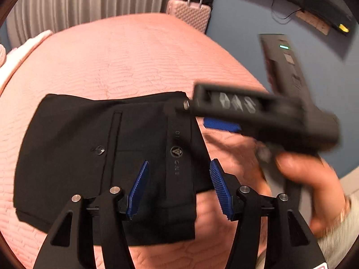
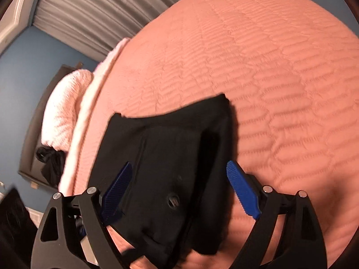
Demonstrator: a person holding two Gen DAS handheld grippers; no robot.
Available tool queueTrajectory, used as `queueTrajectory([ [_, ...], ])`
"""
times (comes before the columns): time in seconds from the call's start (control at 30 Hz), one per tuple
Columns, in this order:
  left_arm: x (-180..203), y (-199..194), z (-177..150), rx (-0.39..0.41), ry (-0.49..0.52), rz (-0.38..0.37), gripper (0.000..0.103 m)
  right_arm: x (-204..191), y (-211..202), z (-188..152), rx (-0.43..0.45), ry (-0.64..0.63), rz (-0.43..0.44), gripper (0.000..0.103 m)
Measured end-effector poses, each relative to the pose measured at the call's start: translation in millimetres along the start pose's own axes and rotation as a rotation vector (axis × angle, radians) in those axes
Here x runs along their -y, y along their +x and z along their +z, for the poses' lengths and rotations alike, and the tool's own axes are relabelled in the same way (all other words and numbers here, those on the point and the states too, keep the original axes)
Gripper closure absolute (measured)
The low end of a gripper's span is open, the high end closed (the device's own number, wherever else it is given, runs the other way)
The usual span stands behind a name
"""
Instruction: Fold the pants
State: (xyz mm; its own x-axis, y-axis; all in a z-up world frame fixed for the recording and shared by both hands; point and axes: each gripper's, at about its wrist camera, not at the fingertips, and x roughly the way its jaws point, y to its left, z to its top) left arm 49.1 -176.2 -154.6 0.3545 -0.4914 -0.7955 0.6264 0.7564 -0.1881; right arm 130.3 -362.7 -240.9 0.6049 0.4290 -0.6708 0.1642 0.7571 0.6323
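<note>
Pants (image 1: 107,157), black and already doubled into a compact rectangle, lie on the pink quilted bed (image 1: 125,62) in the lower middle of both frames; they look soft, light and limp, several layers thick, so I judge they will sag and slide open if lifted by one corner, and the firmest hold is probably the stiffer waistband strip with the printed lettering, or a thick folded edge pinched through all layers.

The left gripper (image 1: 179,188) hovers low over the near right part of the bundle, its blue-padded jaws spread wide and holding nothing; the right gripper (image 2: 179,190) likewise stands wide open and empty, its jaws straddling the cloth without clamping it.

The left wrist view alone shows the right gripper from outside, blurred at the right of the frame with the person's hand (image 1: 309,183) on its handle, plus the pocket slit, button and waistband logo, a pink suitcase (image 1: 190,11) at upper centre and a dark tower unit with a green light at upper right; the right wrist view alone shows the white pillow (image 2: 65,109) at the left, grey curtains (image 2: 94,11) at upper left, and the bundle's far corner standing slightly raised.
</note>
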Motion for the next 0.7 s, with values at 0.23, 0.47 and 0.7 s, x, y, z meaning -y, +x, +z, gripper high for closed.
queueTrajectory([
  [0.23, -40.3, -37.7, -39.4, -0.002, 0.028, 0.208, 0.048, -16.4, 31.5, 5.8, -0.107, -0.192, -0.129, 0.083],
  [0.47, -108.3, -52.1, -52.1, -0.047, -0.067, 0.388, 0.043, -33.5, 30.9, 56.4, -0.078, -0.35, -0.307, 0.097],
  [0.7, -190.2, -63.3, -58.1, -0.064, -0.202, 0.557, 0.034, -32.0, -30.1, 15.9, 0.104, -0.239, -0.292, 0.087],
])
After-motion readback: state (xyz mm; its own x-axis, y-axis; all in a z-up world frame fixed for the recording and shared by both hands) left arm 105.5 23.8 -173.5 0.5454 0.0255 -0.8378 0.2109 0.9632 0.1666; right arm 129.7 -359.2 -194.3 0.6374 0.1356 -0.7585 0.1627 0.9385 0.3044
